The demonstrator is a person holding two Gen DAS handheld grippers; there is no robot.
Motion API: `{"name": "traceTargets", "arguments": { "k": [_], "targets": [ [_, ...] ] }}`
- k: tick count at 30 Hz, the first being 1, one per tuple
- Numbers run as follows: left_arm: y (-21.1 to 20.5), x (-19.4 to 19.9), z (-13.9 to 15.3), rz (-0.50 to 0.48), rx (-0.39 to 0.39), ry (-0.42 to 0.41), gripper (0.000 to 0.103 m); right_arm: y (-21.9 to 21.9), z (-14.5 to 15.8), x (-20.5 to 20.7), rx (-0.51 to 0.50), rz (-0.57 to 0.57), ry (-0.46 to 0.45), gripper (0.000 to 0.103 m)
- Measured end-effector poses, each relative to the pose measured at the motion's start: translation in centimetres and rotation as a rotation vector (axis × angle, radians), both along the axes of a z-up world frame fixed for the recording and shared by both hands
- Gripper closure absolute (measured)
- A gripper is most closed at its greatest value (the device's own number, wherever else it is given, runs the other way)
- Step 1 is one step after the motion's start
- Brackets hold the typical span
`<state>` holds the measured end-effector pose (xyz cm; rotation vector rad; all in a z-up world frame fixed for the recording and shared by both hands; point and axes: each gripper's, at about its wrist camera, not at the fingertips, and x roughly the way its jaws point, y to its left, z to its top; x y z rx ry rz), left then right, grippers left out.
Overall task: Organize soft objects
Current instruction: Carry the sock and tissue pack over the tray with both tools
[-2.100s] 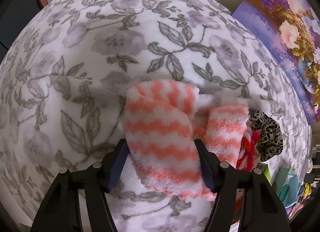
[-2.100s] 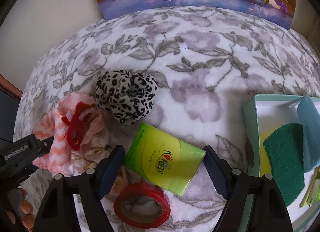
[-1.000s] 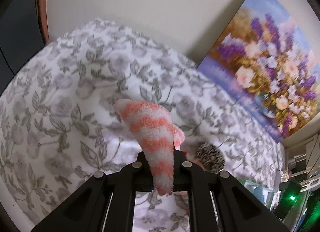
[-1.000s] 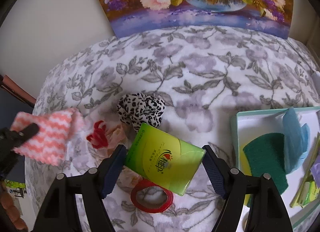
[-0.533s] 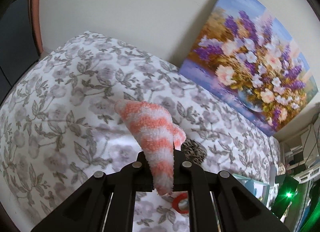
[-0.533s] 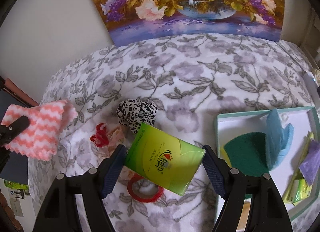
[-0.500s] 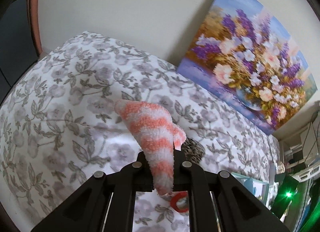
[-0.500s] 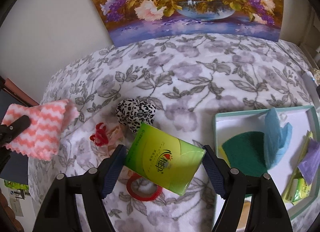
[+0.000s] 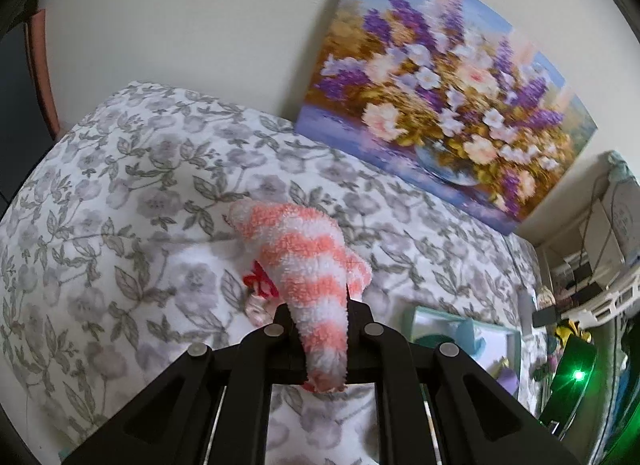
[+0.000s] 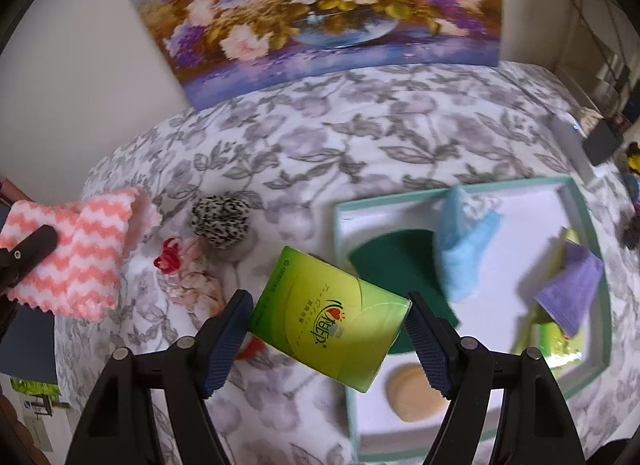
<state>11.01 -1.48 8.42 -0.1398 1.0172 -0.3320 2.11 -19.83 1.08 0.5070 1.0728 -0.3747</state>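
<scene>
Fleecy pink-and-white cloth (image 9: 310, 281) is pinched in the left gripper (image 9: 320, 317), jaws clamped tight, held above the blanket (image 9: 120, 205). A green pack (image 10: 330, 315) is gripped between the wide-set jaws of the right gripper (image 10: 328, 329). Below and right of that pack sits a mint-rimmed tray (image 10: 588, 217) holding a green pad (image 10: 396, 261), blue cloth (image 10: 460, 253) and purple cloth (image 10: 572, 293). Left of it lie scrunchies (image 10: 220, 217). Beyond, a flower painting (image 10: 320, 5) leans on a pale wall.

Both wrist fisheyes look steeply down along their tongs, sharing floral blanket (image 9: 120, 233), painting (image 10: 320, 5), tray (image 10: 580, 201)
</scene>
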Motion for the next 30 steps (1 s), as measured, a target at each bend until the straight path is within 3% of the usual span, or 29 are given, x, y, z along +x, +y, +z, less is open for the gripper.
{"name": "traceTargets", "arguments": {
  "k": [20, 30],
  "targets": [
    [-9.0, -8.2, -1.1, -0.263, 0.037, 0.014, 0.093, -4.1, 0.7, -8.2, -0.015, -0.096, 0.019, 0.024],
    [-15.1, -10.5, -6.2, -0.401, 0.013, 0.186, 0.093, -10.0, -2.5, -12.0, 0.027, -0.23, 0.1, 0.024]
  ]
}}
